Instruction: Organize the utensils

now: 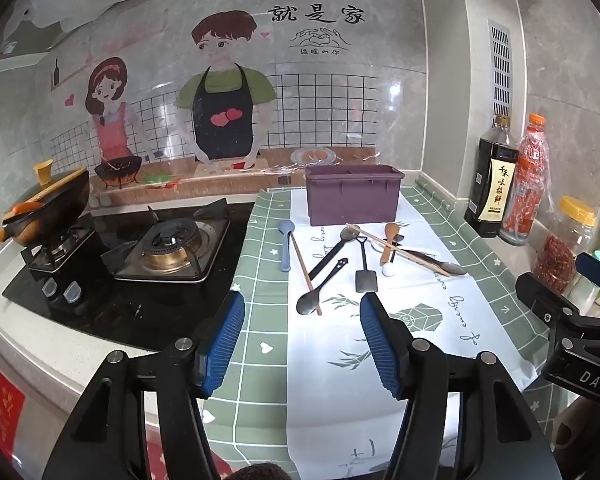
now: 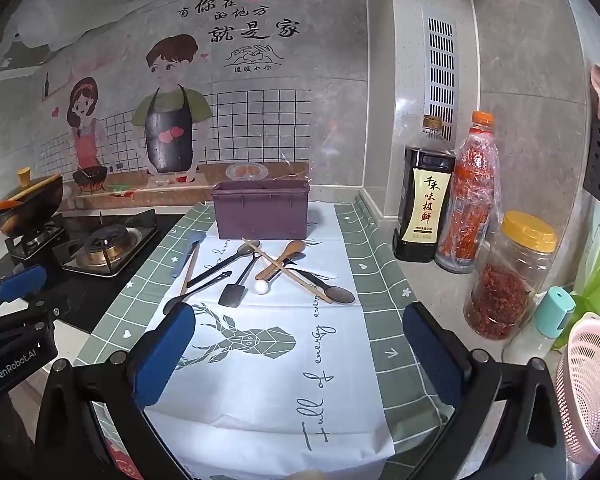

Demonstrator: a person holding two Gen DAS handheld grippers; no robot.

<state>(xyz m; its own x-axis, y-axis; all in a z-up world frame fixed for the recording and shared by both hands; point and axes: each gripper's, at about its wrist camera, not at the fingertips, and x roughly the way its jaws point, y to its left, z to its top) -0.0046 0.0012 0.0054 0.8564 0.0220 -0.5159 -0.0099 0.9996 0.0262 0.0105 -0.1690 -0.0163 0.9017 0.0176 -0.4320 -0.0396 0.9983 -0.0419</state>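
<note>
**Both grippers wide open, nothing held, above the cloth**

Nearest, left gripper (image 1: 302,344) hovering over the printed cloth (image 1: 324,364), blue-padded fingers (image 1: 224,336) spread wide, gap bare but for cloth beneath. Touching nothing. Likewise right gripper (image 2: 298,354), tilted downward, fingers (image 2: 164,354) released to full spread, no utensil between them, no contact with the cloth's deer print.

Just beyond the left fingertips, a dark spoon (image 1: 309,302) lying bowl-down toward the camera, crossed by a wooden chopstick (image 1: 305,270). Beside it, a small black spatula (image 1: 365,268) and a white ball-ended piece (image 1: 389,269). Left of these, a blue-grey spoon (image 1: 286,246) alone on the green border. Farther right, a loose tangle: wooden spoon (image 1: 389,240), second chopstick (image 1: 396,250) laid slantwise across it, another dark spoon (image 1: 450,268) pointing right, a black-handled spoon (image 1: 336,246) angled back.

Behind the scatter, a purple caddy (image 1: 354,194) standing upright near the wall, contents not visible. To the right, on the counter, a soy sauce bottle (image 2: 422,196), chilli bottle (image 2: 470,200) and yellow-lidded jar (image 2: 508,276). To the left, a gas hob (image 1: 168,246) with a wok (image 1: 50,210).
</note>
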